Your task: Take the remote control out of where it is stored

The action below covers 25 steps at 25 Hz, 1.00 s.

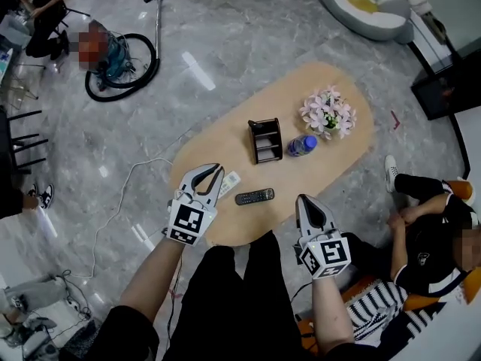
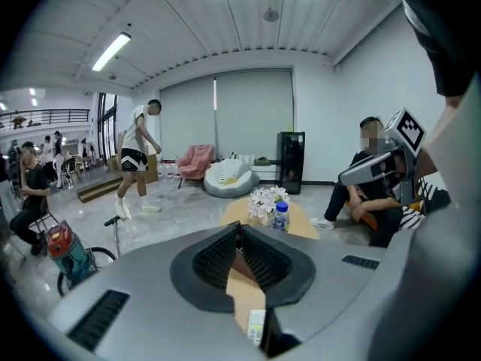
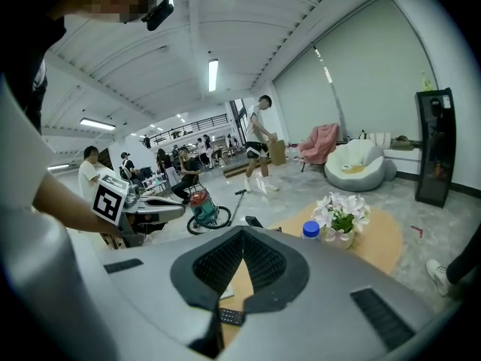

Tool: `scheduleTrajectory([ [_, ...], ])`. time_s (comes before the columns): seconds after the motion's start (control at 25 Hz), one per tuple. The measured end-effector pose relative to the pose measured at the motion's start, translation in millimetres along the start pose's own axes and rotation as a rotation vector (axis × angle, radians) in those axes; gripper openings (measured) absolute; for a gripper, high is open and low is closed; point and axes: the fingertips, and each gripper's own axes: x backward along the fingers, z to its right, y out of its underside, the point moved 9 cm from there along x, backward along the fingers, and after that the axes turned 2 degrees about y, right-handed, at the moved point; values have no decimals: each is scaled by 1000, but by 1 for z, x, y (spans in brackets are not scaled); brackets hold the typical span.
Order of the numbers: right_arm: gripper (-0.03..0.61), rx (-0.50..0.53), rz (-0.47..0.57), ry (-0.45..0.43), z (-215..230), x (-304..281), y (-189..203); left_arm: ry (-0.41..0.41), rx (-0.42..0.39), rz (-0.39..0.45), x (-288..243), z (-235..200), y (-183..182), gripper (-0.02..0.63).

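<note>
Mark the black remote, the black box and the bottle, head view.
black remote point(image 1: 255, 196), head view, middle of its keypad.
black box point(image 1: 265, 141), head view, middle of the box.
bottle point(image 1: 301, 146), head view, middle of its body.

An oval light-wood bench point(image 1: 218, 145) carries a dark two-compartment holder point(image 1: 265, 140) near its middle. At the holder's three o'clock, just beside it, stands a clear plastic bottle with a blue cap point(image 1: 302, 146). At the bottle's one o'clock stands a pot of pink-white flowers point(image 1: 328, 113). At the holder's six o'clock a black remote control point(image 1: 255, 196) lies on the bench, outside the holder. A white remote control point(image 1: 229, 180) lies at its ten o'clock, just beside the left gripper point(image 1: 216, 173). The right gripper point(image 1: 303, 201) is at the black remote's three o'clock. A teal canister vacuum cleaner point(image 1: 113, 55) stands on the floor at the bench's ten o'clock.
</note>
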Motion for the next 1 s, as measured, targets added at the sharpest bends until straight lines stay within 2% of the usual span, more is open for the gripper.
scheduleTrajectory([
  [0.12, 8, -14, -7, 28, 17, 1, 2, 8, -81, -19, -25, -5, -3, 13],
  [0.24, 8, -41, -9, 52, 34, 1, 8, 36, -180, -47, -54, -12, -3, 54],
  [0.48, 8, -97, -32, 73, 61, 6, 29, 102, -313, -147, -115, -18, -1, 133],
  [0.6, 8, -121, -47, 78, 74, 10, 41, 153, -421, -192, -141, -13, -1, 178],
  [0.72, 8, -147, -65, 103, 90, 17, 56, 195, -525, -217, -164, -9, -1, 184],
  [1.0, 8, -218, -115, 152, 106, 24, 88, 228, -622, -277, -201, -16, 6, 198],
])
